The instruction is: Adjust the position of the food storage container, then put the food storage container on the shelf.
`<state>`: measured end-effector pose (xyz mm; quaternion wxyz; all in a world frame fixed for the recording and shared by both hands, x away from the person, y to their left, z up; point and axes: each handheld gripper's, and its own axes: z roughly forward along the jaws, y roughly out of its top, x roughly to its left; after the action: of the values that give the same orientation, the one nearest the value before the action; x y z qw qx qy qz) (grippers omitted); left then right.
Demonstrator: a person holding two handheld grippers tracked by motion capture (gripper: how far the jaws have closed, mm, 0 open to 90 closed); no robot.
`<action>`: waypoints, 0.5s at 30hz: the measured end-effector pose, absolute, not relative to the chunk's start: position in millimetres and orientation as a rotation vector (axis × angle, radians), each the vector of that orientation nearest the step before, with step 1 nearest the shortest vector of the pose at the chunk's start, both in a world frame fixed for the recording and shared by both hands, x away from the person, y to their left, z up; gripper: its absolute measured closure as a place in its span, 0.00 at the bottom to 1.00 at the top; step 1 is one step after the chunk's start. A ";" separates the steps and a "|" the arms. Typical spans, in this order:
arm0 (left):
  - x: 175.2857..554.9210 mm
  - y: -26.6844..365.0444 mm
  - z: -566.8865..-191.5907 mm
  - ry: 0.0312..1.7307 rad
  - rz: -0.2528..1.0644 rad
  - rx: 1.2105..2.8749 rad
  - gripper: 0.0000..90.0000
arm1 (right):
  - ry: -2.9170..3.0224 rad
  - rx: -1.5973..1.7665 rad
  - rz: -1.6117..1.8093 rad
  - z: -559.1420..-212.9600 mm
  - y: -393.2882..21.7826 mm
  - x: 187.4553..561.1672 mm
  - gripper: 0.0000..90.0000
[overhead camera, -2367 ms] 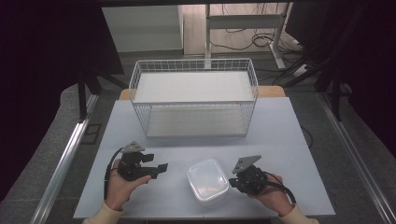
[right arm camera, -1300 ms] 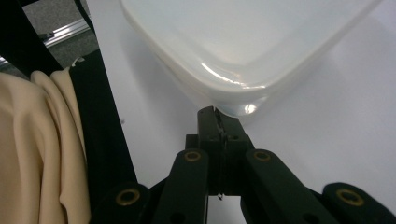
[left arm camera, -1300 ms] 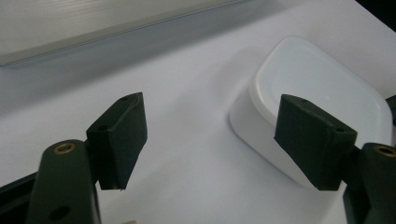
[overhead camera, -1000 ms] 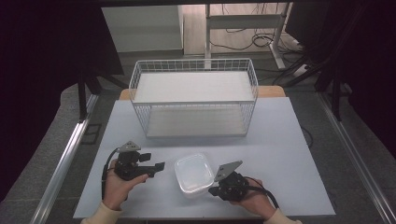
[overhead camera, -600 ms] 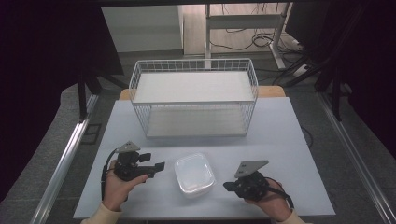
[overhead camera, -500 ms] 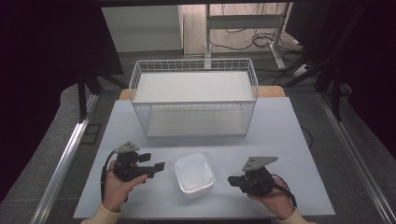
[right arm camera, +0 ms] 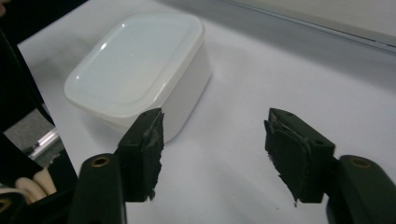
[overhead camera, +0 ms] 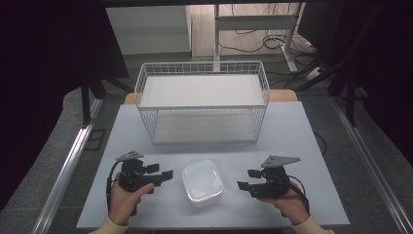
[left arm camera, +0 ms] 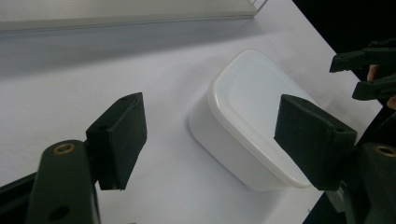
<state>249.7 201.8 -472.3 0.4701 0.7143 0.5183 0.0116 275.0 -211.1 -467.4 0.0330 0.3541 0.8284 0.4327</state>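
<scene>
Tongs (overhead camera: pixel 246 180) beside container (overhead camera: pixel 202 182), before basket (overhead camera: pixel 202 101)

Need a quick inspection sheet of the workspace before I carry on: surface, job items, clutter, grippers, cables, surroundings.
Surface: pale grey table, bare around the work.
Job's things: white lidded container near the front edge, lid on, upright, between the two grippers and touched by neither. White wire basket at the back, nothing seen inside.
Clutter: nothing seen.
Grippers: left gripper open, jaws pointing at the container; right gripper open, its jaws have just been opening, nothing between them, clear of the container.
Cables: one black cable trails from each gripper; more cables on the floor behind the table.
Surroundings: dark curtains at both sides, metal frame legs behind.
</scene>
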 end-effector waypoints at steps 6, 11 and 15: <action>245.4 199.2 -473.8 1.304 0.019 1.720 0.27 | 2.558 1.109 1.371 -463.9 -211.6 280.9 0.32; 243.9 193.7 -473.1 1.309 0.009 1.724 0.25 | 2.558 1.113 1.368 -460.8 -210.0 283.3 0.30; 242.7 187.8 -474.3 1.316 -0.013 1.727 0.27 | 2.574 1.123 1.384 -457.3 -209.2 287.0 0.34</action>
<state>242.7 187.8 -474.3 0.4664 0.7035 0.5363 -0.0053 287.0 -209.2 -457.3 0.0055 0.3587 0.8221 0.4421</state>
